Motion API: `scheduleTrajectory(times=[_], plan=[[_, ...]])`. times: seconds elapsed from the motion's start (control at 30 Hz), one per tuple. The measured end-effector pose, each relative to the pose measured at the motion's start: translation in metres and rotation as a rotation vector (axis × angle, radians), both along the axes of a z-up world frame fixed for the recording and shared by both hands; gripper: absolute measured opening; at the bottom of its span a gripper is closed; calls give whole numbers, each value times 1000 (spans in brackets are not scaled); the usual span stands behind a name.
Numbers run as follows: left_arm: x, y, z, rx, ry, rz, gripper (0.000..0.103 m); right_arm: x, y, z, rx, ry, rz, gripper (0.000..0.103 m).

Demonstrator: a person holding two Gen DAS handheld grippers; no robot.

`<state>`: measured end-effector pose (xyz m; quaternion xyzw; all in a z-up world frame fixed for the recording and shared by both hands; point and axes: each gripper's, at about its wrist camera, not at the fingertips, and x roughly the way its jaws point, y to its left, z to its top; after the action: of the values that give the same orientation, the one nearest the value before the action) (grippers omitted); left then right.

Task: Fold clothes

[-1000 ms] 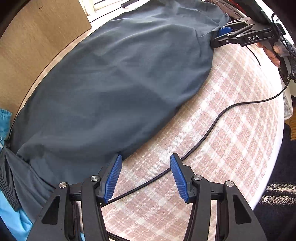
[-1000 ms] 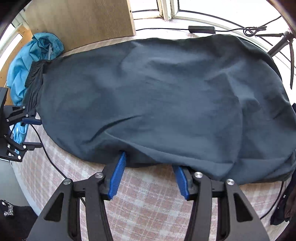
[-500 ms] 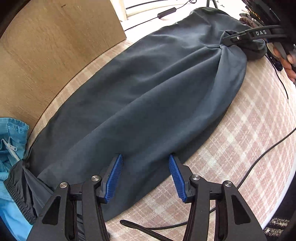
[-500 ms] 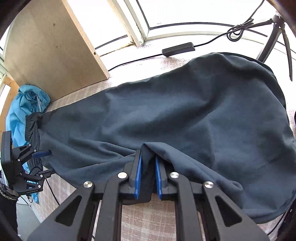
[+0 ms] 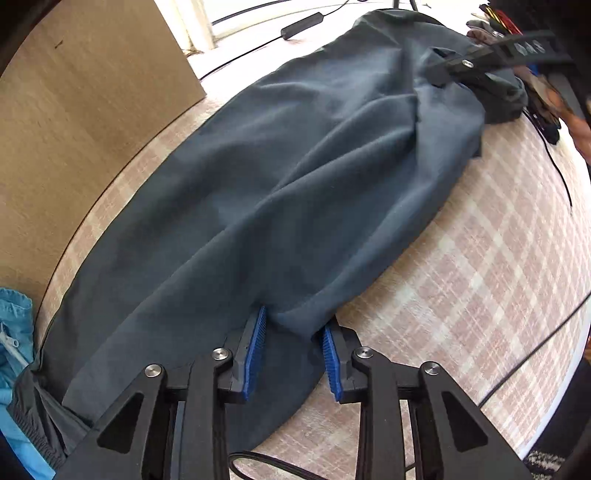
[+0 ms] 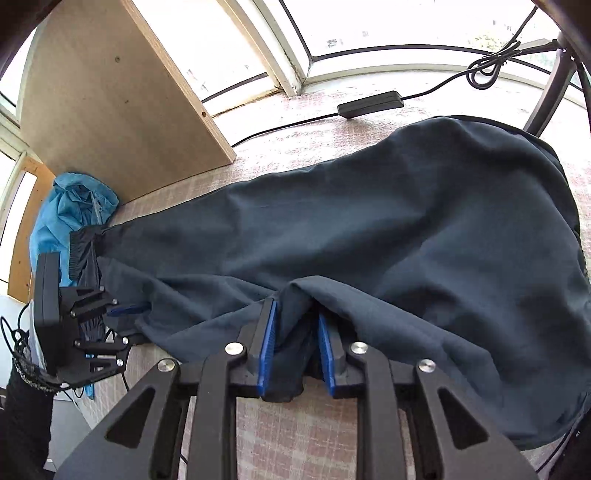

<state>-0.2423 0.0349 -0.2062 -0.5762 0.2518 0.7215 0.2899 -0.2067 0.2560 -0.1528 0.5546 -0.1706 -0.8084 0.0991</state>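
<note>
The dark garment [image 6: 369, 221] appears light, limp and slippery; the left gripper [image 5: 291, 347] and right gripper [image 6: 295, 347] each pinch its near hem.

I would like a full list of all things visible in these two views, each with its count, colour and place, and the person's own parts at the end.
dark garment: one, dark blue-grey, spread along the table, its near edge bunched up
checked tablecloth: one, pink and white, covers the table
blue garment: one, light blue, crumpled at the table's left end
wooden board: one, light brown, upright behind the table
power adapter: one, black, with cable, on the sill by the window
window: one, white frame, behind the table
left gripper: one, black with blue pads, cloth between its jaws
right gripper: one, black with blue pads, cloth between its jaws
</note>
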Motion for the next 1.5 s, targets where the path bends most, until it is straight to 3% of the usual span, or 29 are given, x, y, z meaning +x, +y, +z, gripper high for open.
scheduleTrajectory(times=[0.07, 0.2, 0.4, 0.43, 0.5, 0.63, 0.7, 0.73, 0.87, 1.03, 1.13, 1.27, 1.3, 1.37, 1.5], plan=[[-6, -2, 1, 10, -13, -2, 30, 21, -2, -1, -10, 1, 18, 37], [-9, -1, 0, 3, -11, -16, 30, 51, -12, -17, -49, -35, 46, 38], [-16, 0, 4, 4, -37, -13, 30, 78, -22, -27, -63, 15, 94, 44], [-16, 0, 4, 4, -39, -15, 30, 85, -23, -26, -27, 24, 115, 49], [-17, 0, 4, 2, -41, -22, 30, 85, -32, -30, 58, 35, 167, 50], [-21, 0, 6, 7, -53, -20, 31, 69, -41, -32, 97, 86, 211, 50], [-22, -1, 9, 3, -49, -21, 31, 59, -47, -34, 113, 88, 237, 36], [-22, -2, 12, 2, -43, -23, 31, 54, -49, -33, 102, 79, 248, 7], [-19, -16, 29, 4, -13, -26, 31, 59, -49, -12, -31, 76, 279, 6], [10, -33, 42, 10, 6, -76, 47, 92, -26, 38, -442, 85, 201, 5], [30, -40, 44, 11, 8, -117, 47, 110, -17, 30, -647, 28, 125, 5], [57, -49, 47, 11, 11, -172, 47, 118, -29, -28, -636, -151, 58, 5], [63, -51, 47, 11, 11, -186, 47, 118, -28, -34, -673, -157, 39, 5], [74, -57, 47, 12, 5, -194, 47, 118, -22, -25, -690, -124, 17, 5], [82, -83, 35, 16, -45, -101, 47, 121, -2, 25, -547, -8, 30, 5]])
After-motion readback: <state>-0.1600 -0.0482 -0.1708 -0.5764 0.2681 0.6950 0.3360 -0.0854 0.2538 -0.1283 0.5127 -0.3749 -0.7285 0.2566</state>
